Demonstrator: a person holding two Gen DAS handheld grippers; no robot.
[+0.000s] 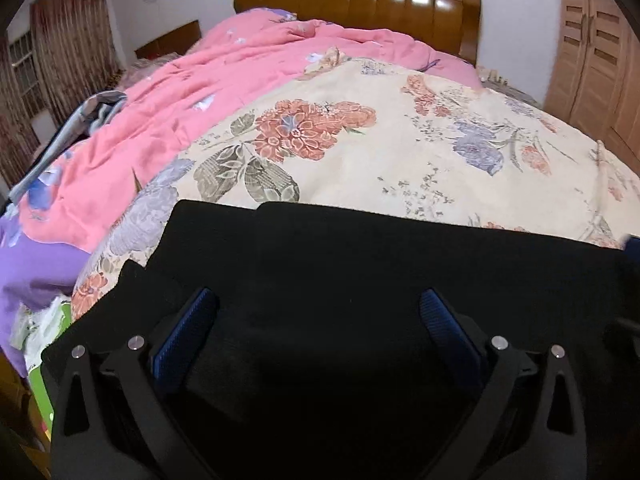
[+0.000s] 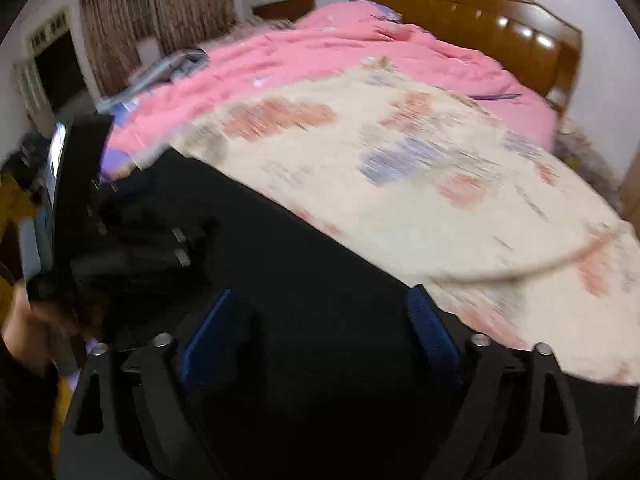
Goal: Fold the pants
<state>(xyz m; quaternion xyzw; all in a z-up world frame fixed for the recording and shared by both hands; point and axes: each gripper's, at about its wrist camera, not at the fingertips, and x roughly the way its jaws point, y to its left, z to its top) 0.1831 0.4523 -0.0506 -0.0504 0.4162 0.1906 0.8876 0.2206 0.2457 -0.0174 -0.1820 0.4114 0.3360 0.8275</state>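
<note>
One garment, two views.

Left wrist view: black soft-cloth pants (image 1: 360, 264) lie flat on the cream floral bedspread (image 1: 400, 140), at the end of the bed farthest from the brown wooden headboard (image 1: 360, 0). Their long axis runs side to side, parallel to the headboard. Their far edge lies straight, with a doubled layer showing towards the pink quilt (image 1: 180, 92). Left gripper (image 1: 318, 312) hangs directly over the cloth, blue-padded fingers (image 1: 188, 328) spread wide, nothing between them.

Right wrist view, blurred: same pants (image 2: 304, 264) stretch diagonally away from the headboard (image 2: 480, 16) towards the person's hand (image 2: 28, 320) and the other black tool. Right gripper (image 2: 320, 316) sits above the cloth near its edge on the bedspread (image 2: 440, 200), fingers (image 2: 432, 332) wide apart, holding nothing.

Judgement: both grippers stand equally near, spaced along the garment's length. The next fold probably calls for each to pinch an edge below it and carry it across the short axis.
</note>
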